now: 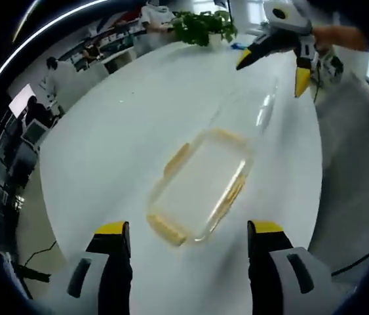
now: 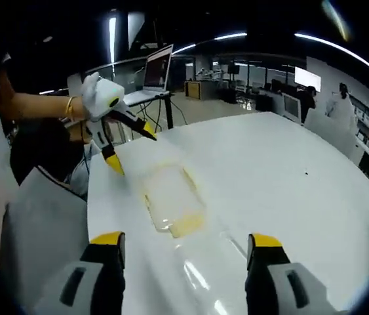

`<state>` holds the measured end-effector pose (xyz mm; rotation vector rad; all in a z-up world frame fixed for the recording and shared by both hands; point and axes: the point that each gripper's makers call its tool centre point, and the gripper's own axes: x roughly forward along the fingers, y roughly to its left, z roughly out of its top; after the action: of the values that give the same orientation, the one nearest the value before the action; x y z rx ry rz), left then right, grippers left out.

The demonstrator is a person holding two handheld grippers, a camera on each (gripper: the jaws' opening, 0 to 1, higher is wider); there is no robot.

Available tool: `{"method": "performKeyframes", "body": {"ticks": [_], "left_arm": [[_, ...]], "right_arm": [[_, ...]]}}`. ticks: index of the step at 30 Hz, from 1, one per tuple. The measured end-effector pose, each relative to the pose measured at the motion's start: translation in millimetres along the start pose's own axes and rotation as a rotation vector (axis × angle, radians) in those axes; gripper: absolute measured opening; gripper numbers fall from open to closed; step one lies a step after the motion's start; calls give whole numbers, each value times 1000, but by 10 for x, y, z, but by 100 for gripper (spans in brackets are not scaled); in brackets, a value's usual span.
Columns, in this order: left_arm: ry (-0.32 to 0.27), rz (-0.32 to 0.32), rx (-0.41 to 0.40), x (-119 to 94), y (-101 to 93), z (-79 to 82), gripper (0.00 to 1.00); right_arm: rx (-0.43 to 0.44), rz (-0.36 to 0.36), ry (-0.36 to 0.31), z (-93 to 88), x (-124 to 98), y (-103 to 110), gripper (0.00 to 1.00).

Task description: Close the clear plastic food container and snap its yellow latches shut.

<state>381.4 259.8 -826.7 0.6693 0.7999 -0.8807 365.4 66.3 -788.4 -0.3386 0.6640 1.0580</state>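
The clear plastic container with yellow latches along its edges lies flat on the white table, just ahead of my open left gripper, whose jaws are empty. Past it lies a faint clear piece; I cannot tell whether it is a lid. My right gripper hovers open beyond that piece. In the right gripper view the container lies ahead of my open right gripper, with clear glints between the jaws. The left gripper hangs open above the container's far end.
A green plant stands at the table's far edge. A laptop sits on a stand behind the table. A person's arm holds the left gripper. Desks and seated people line the room's sides. The table's curved edge runs close by.
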Motion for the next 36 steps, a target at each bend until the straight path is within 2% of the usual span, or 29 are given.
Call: {"method": "performKeyframes", "body": {"ticks": [4, 6, 10, 17, 19, 21, 23, 27, 28, 30, 36], "left_arm": [[24, -34, 43, 90, 49, -12, 71], [29, -54, 65, 129, 75, -11, 71], [40, -94, 96, 163, 85, -11, 71], [57, -154, 119, 273, 96, -36, 70], [63, -162, 116, 294, 101, -50, 69], [70, -173, 104, 324, 105, -65, 69], [68, -185, 101, 350, 102, -55, 69], [72, -206, 106, 398, 88, -59, 68], [76, -212, 108, 413, 86, -72, 68], [94, -231, 67, 436, 67, -111, 67], [100, -243, 80, 475, 88, -141, 67]], "right_arm": [[-8, 18, 5, 133, 149, -16, 71], [-16, 42, 29, 145, 219, 7, 69], [-51, 84, 100, 91, 359, 42, 69], [-69, 147, 157, 74, 604, 91, 68], [-74, 188, 171, 51, 652, 154, 63], [-67, 200, 189, 28, 725, 179, 60], [-94, 216, 243, -58, 794, 201, 61], [-115, 213, 306, -155, 887, 196, 61], [-107, 210, 361, -226, 875, 198, 60], [-133, 202, 380, -247, 913, 194, 60], [-199, 184, 432, -310, 999, 148, 60]]}}
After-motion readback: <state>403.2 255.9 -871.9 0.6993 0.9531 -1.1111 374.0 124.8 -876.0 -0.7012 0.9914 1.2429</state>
